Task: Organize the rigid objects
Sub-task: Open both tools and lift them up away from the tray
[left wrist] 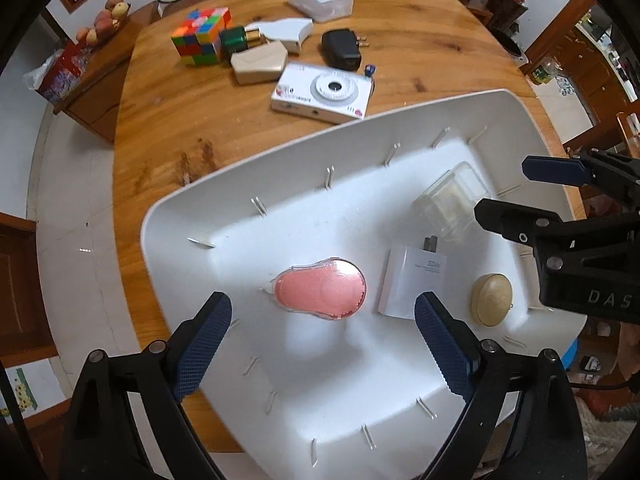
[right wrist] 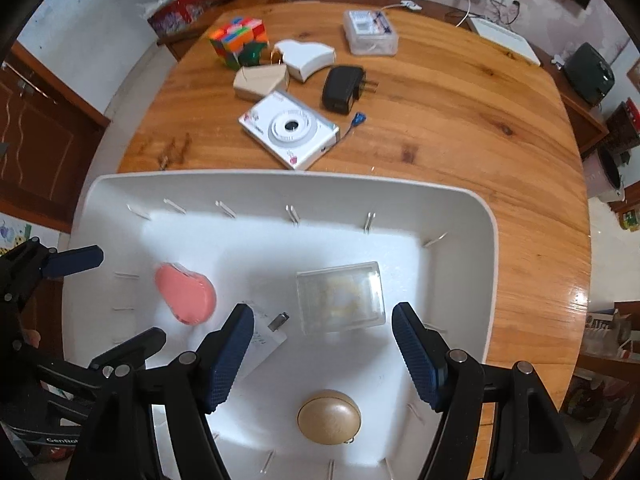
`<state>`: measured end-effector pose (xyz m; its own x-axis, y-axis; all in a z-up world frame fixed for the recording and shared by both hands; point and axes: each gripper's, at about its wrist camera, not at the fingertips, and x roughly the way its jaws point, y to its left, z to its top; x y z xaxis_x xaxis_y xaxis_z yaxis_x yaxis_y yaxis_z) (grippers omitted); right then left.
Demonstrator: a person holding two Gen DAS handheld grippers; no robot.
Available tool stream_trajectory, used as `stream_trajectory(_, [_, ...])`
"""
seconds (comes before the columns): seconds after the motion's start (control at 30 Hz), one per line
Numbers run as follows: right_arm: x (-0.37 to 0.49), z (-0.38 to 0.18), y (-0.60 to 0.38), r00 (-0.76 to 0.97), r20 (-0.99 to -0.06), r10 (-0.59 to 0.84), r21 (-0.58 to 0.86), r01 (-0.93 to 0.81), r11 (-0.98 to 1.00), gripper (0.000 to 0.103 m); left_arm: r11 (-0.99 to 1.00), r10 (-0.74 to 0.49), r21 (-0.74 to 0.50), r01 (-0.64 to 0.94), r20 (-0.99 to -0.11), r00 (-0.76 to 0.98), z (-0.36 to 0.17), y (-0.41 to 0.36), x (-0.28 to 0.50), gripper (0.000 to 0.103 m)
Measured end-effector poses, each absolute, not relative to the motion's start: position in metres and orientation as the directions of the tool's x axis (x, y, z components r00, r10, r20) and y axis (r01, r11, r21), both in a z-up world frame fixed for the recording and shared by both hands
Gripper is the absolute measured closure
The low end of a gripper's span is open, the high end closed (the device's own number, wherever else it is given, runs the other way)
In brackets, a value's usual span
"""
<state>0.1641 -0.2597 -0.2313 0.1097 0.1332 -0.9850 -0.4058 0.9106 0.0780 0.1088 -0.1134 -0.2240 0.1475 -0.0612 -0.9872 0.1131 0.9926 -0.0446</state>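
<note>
While both grippers hang over the white bin point(left wrist: 180, 216), neither has hold of anything: the left gripper point(left wrist: 322, 344) has its jaws spread wide and empty, and so does the right gripper point(right wrist: 322, 350).

In the left wrist view a pink case point(left wrist: 320, 294) lies on the bin floor just ahead of the left gripper, with a white charger point(left wrist: 412, 284) at about three o'clock from it and a round wooden piece point(left wrist: 491, 299) further along the same line. A clear plastic box point(right wrist: 340, 300) lies just ahead of the right gripper in its own view, at twelve o'clock from the wooden piece.

Four things therefore look sorted. Out on the wooden table point(right wrist: 460, 120), well apart from the bin, the rest wait: a white camera point(right wrist: 290, 130) nearest the rim, a black plug adapter point(right wrist: 342, 88) at about one o'clock from it, a beige box point(right wrist: 260, 80), a white curved box point(right wrist: 306, 56), a colour cube point(right wrist: 240, 40), a green bottle point(left wrist: 236, 38) and a clear case point(right wrist: 370, 32) farthest off.

The step in hand seems to be the pause between drops. The next move probably calls for one gripper to lift clear of the bin wall, reach toward twelve o'clock, and straddle the camera across its narrower side.
</note>
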Motion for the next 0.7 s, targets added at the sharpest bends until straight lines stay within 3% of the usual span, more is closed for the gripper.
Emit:
stream_trajectory(0.5, [0.157, -0.168, -0.254, 0.253, -0.947, 0.200, 0.090, -0.388, 0.917, 0.031, 0.993, -0.078, -0.046, 0.109, -0.948, 0.308, -0.148, -0.085, 0.119, 0.009])
stream_trajectory(0.7, [0.158, -0.134, -0.243, 0.323, -0.933, 0.160, 0.021, -0.394, 0.919, 0.031, 0.991, -0.048, 0.008, 0.136, -0.914, 0.403, -0.108, -0.063, 0.135, 0.009])
